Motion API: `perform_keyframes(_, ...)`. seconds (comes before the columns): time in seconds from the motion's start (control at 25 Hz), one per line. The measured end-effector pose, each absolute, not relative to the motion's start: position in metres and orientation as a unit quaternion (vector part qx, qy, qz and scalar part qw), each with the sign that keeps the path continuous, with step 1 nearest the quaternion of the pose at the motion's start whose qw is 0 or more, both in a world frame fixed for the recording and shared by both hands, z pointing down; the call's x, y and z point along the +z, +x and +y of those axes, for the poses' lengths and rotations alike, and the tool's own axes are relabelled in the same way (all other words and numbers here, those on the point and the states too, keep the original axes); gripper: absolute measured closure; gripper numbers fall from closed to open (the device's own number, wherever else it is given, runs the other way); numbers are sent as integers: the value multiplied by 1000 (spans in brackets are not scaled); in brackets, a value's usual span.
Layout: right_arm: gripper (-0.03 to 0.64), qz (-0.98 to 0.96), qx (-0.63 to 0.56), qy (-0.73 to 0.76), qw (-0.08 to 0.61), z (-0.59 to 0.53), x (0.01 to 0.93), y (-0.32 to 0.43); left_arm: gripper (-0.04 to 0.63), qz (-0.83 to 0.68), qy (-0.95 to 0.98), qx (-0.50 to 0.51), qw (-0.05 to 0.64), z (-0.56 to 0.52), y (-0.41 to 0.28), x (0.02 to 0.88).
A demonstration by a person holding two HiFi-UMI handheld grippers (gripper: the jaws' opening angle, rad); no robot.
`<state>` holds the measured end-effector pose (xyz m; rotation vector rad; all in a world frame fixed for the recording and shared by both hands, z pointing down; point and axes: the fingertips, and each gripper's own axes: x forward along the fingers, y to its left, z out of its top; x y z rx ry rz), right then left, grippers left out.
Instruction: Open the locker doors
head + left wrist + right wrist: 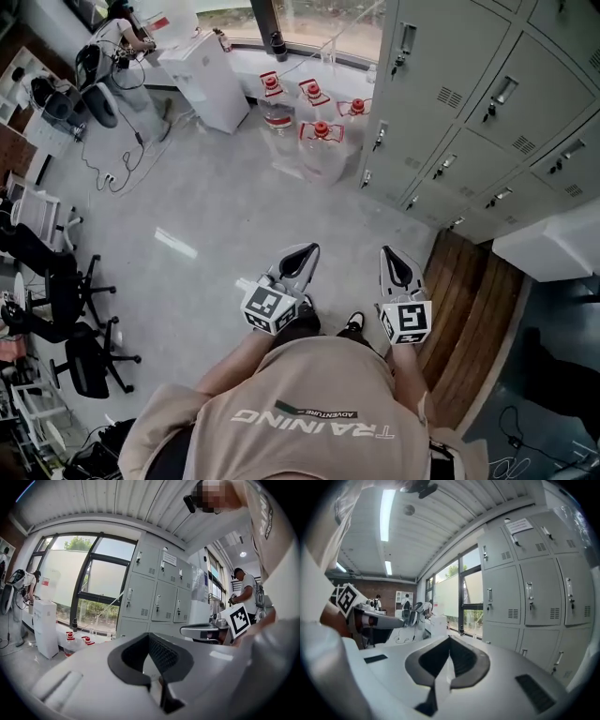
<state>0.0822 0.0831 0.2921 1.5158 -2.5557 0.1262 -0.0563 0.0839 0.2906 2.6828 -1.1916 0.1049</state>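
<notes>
Both tongs shut and empty; lockers (450,103) ahead, doors closed.
I hold the left tongs (300,255) and right tongs (397,262) side by side over the floor (206,234). Each pair is pressed together with nothing between, and both point toward the lockers, well apart from them. The lockers line the floor's far right edge, and every door I can see is closed. Red-capped water bottles (314,127) stand at the far edge just beside the lockers, with a white cabinet (202,80) further left.
</notes>
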Motion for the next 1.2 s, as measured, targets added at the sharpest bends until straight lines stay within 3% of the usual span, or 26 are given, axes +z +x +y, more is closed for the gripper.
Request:
perform_keyframes(0.48, 606, -827, 103, 551, 49, 25, 295, 22, 589, -361, 925, 47, 111, 6, -115, 306)
perform_keyframes(0.8, 606, -824, 104, 554, 60, -22, 310, 41, 589, -343, 930, 54, 118, -42, -84, 316)
perform_keyframes(1.2, 606, -828, 101, 552, 26, -101, 307, 90, 589, -324, 940, 68, 83, -112, -26, 293)
